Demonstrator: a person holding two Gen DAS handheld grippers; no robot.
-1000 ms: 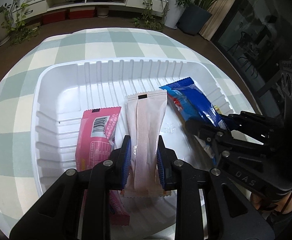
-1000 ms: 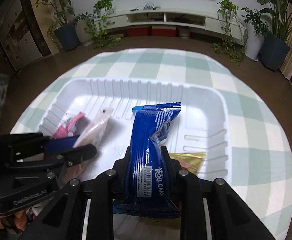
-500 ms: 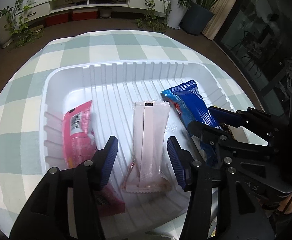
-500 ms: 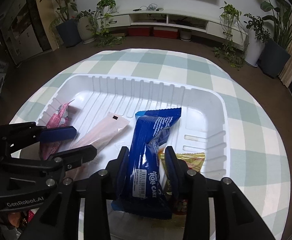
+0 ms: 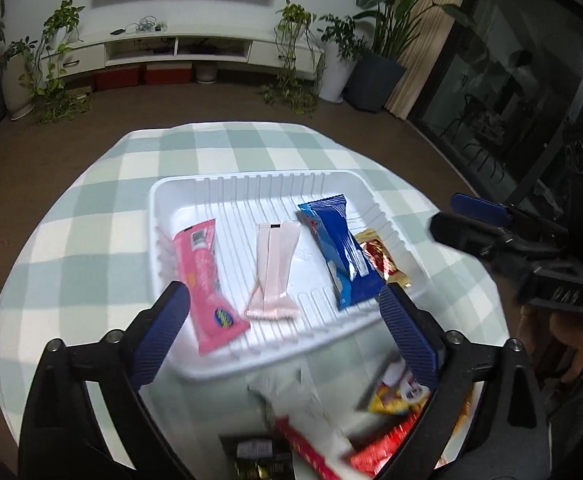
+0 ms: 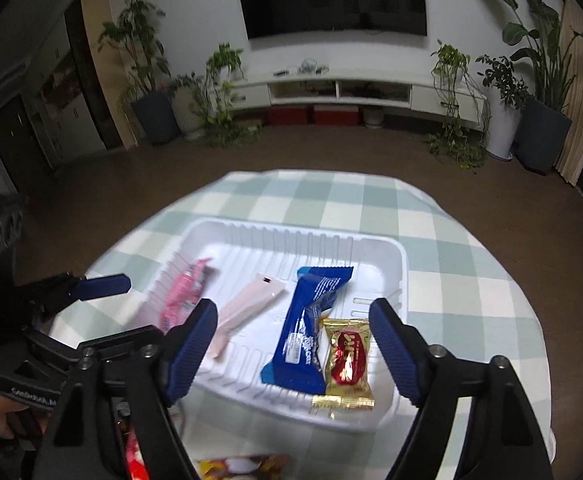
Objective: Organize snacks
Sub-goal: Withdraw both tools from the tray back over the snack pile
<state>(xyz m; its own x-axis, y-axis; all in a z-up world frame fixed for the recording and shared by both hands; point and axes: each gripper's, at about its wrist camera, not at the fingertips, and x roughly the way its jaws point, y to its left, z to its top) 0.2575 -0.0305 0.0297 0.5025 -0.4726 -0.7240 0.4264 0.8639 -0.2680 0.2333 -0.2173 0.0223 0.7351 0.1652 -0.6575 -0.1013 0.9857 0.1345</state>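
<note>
Both hand-held grippers hang above the near edge of the table, jaws just opened wide and nothing between them: the left hand-held gripper (image 5: 283, 320) and the right hand-held gripper (image 6: 291, 340) each hold nothing. In the white ribbed plastic tray (image 5: 251, 184) four snacks lie side by side, lengthwise and not overlapping, which looks like deliberate sorting: a bright pink wrapped bar (image 5: 207, 284) at the left wall, a pale pink sachet (image 5: 273, 268) in the middle, a blue roll-cake packet (image 5: 341, 248) beside it, and a gold-and-red candy wrapper (image 6: 347, 360) against the right wall. The tray sits on the table's green-and-white checked cloth (image 5: 103, 216). More loose, blurred snack packets (image 5: 391, 400) wait at the near edge, probably the next to be picked.
</note>
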